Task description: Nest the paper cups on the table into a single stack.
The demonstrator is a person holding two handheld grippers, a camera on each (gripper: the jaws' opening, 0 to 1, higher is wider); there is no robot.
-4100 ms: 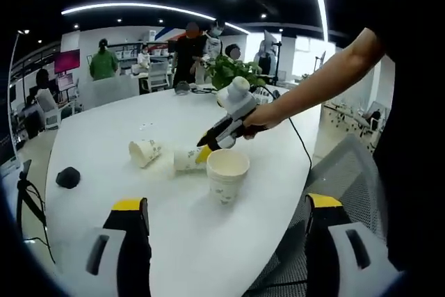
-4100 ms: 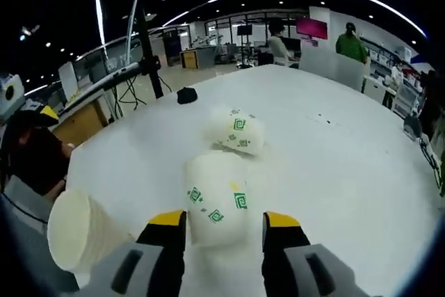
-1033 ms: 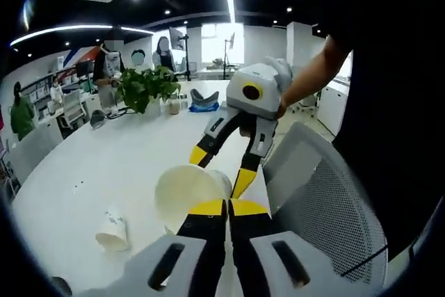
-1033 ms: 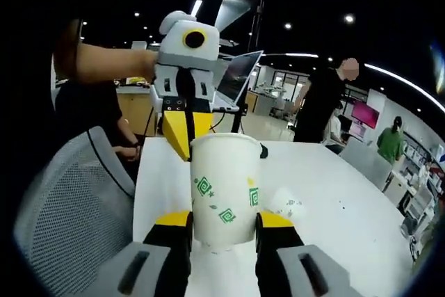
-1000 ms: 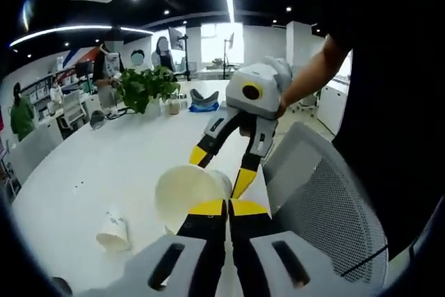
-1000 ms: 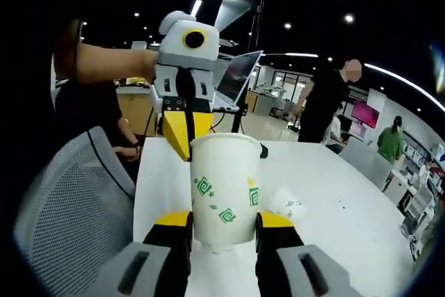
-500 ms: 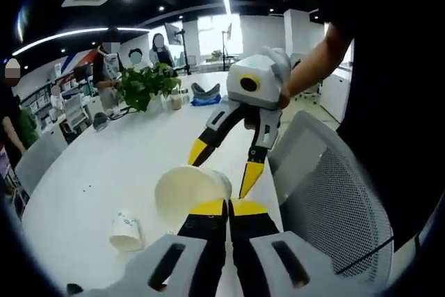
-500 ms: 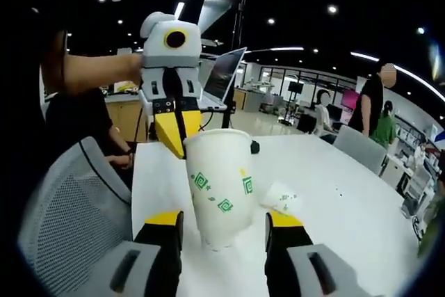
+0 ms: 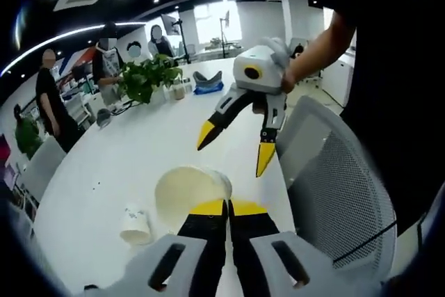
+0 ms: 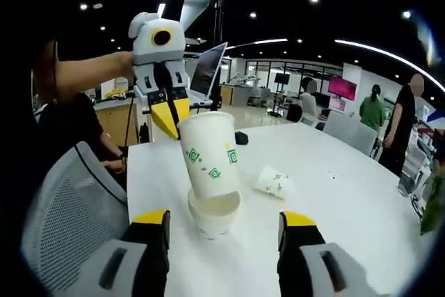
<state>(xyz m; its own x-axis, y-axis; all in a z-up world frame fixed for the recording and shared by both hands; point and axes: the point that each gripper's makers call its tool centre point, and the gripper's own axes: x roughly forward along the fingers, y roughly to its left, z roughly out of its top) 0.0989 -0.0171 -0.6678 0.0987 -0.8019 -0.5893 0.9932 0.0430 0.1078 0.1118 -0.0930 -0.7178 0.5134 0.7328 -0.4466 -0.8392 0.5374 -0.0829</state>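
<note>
**Meanwhile, two cups nested at the table's edge**

Around us the office is busy: a leafy potted plant [image 9: 144, 80] stands far across the white table [image 9: 118, 165], several people stand beyond it, and a grey mesh chair [image 9: 334, 193] sits just beside the near edge. In the right gripper view an open laptop [image 10: 212, 67] shows behind the cups, and a small dark object [image 10: 240, 138] lies on the table past them. Nothing stands between our tongs and the cups.

In our right gripper view a white paper cup [image 10: 208, 154] printed with green square motifs leans, tilted, with its base set into the mouth of a second cup [image 10: 214, 212] that stands upright on the table near the edge. The left tongs [image 10: 165, 117] hold the tilted cup by its rim, their yellow tips pressed together on it; in the left gripper view those tongs [image 9: 227, 208] appear closed, with the cup's open mouth just beside them. The right tongs [image 10: 222, 231] are spread wide to either side of the lower cup, holding nothing; the left gripper view shows them [image 9: 235, 149] raised above the table, jaws apart. A third cup [image 10: 272, 181], same green print, lies on its side farther in, apart from the pair.
</note>
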